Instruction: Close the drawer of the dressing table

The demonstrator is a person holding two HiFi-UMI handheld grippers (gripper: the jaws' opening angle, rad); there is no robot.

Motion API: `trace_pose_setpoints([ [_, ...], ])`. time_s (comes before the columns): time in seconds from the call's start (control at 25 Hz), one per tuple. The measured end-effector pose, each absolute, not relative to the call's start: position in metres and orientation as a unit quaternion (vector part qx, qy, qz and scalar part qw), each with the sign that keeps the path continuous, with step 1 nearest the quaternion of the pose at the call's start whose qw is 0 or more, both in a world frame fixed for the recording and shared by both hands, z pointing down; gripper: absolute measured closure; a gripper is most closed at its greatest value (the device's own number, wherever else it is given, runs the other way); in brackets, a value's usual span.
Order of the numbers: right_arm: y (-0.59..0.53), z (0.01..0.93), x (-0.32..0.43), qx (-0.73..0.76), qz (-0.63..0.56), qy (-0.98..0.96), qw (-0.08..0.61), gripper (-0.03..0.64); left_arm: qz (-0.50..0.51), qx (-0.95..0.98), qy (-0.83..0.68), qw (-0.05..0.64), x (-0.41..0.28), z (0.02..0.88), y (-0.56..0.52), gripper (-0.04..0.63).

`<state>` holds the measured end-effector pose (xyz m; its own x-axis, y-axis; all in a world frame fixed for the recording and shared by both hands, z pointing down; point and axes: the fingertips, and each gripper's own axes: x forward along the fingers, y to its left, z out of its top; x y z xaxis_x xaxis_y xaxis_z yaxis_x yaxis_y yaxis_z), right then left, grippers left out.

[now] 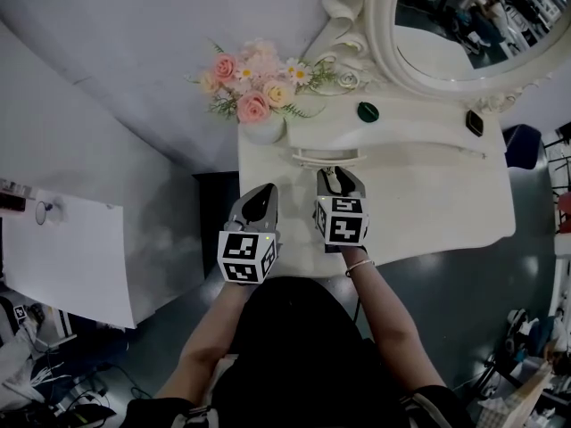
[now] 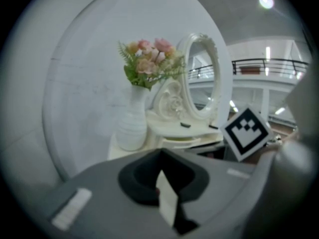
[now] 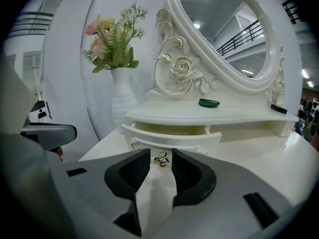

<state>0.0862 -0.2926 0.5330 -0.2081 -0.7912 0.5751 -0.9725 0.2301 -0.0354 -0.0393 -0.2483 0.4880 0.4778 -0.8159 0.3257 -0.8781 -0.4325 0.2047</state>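
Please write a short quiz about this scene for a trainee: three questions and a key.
1. True or false: the drawer is fully shut.
2. What sits between the right claw's jaws? A) key B) knob C) brush
3. Fill in: the flowers stand in a white ____.
Key: 1 false; 2 B; 3 vase.

Drawer [image 3: 169, 136]: white, curved front, set in dressing table [image 1: 446, 194] directly below the oval mirror [image 3: 224, 34]. Pulled out partway, with the pale cream interior showing along the top gap. Front sits level, trimmed with a raised moulding ending in small scrolls. Small gold knob [image 3: 161, 159] low at front centre.
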Motion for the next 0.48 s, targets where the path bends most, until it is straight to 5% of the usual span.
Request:
trace_pose_setpoints([
  [0.48,-0.314,0.531,0.087,0.592,0.208,-0.747,0.218,0.508,0.09,0.833,-0.516,0.178,-0.05,0.49,-0.247,0.588],
])
